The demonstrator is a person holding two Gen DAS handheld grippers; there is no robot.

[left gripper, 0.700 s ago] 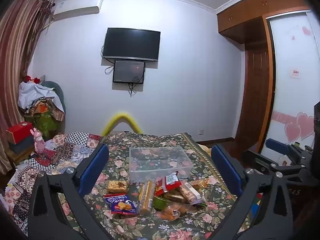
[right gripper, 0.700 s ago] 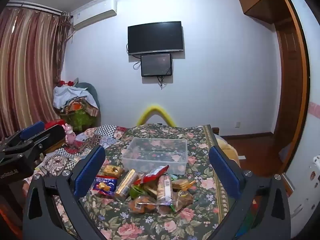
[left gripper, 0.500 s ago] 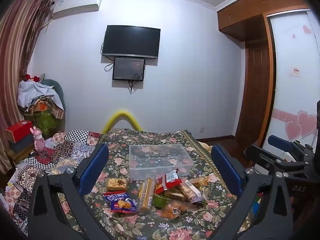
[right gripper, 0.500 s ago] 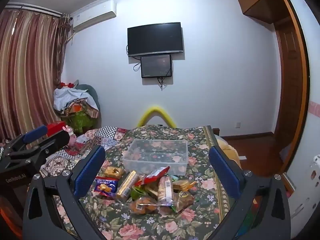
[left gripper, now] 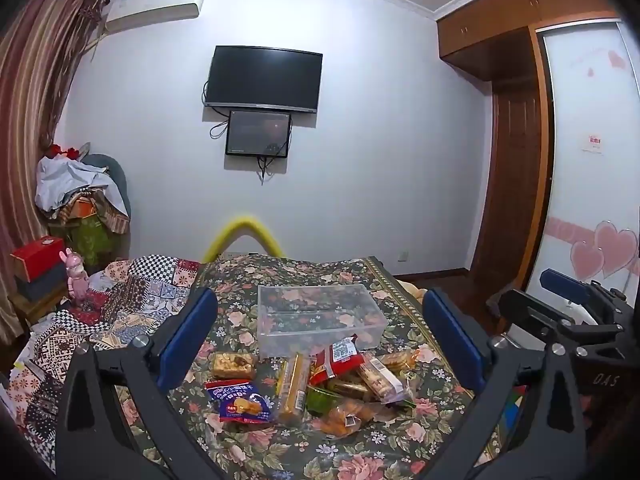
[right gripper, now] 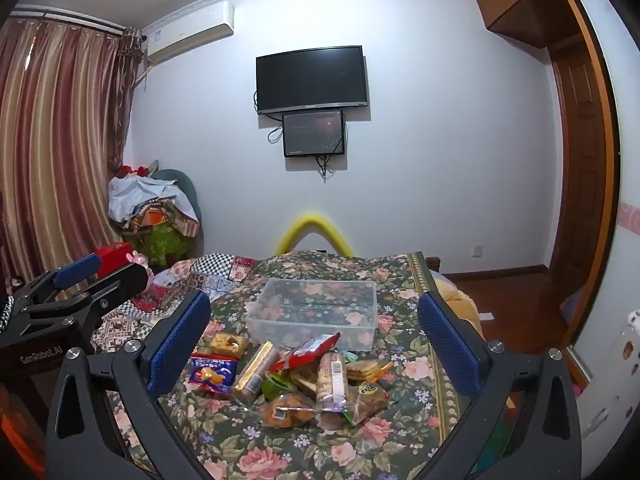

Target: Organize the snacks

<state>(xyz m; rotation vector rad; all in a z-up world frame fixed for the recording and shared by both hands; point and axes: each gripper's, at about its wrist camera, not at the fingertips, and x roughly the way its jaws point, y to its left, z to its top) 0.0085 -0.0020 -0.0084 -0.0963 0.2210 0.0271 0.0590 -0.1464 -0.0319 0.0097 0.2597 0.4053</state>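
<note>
The left tool (left gripper: 320, 332) stands with its blue-padded jaws spread wide and nothing between the pads; it hangs above the near edge of a bed covered by a dark floral bedspread (left gripper: 248, 452). Ahead of it and between its two fingers lies the heap of snacks (left gripper: 316, 384), with the clear plastic bin (left gripper: 320, 320) just beyond the heap, empty and upright. Toward the left finger sits a blue-and-red packet (left gripper: 239, 399) printed with white characters too small to read, and a clear-wrapped golden cake (left gripper: 233, 364) lies just beyond it. At the middle a long gold-wrapped bar (left gripper: 294, 386) points away from the tool, and beside it a red packet (left gripper: 340, 360) shows a white label with a square code. Toward the right finger lies a clear sleeve of crackers (left gripper: 378, 374).

The right tool (right gripper: 314, 328) is likewise released, jaws wide and gripping nothing, with the same heap directly ahead of it and the bin behind the heap. Off its left side the other tool's black body bears the white lettering "GenRobot.AI" (right gripper: 41, 356). In the left wrist view, the body at far right reads "DAS" (left gripper: 606, 380).
</note>
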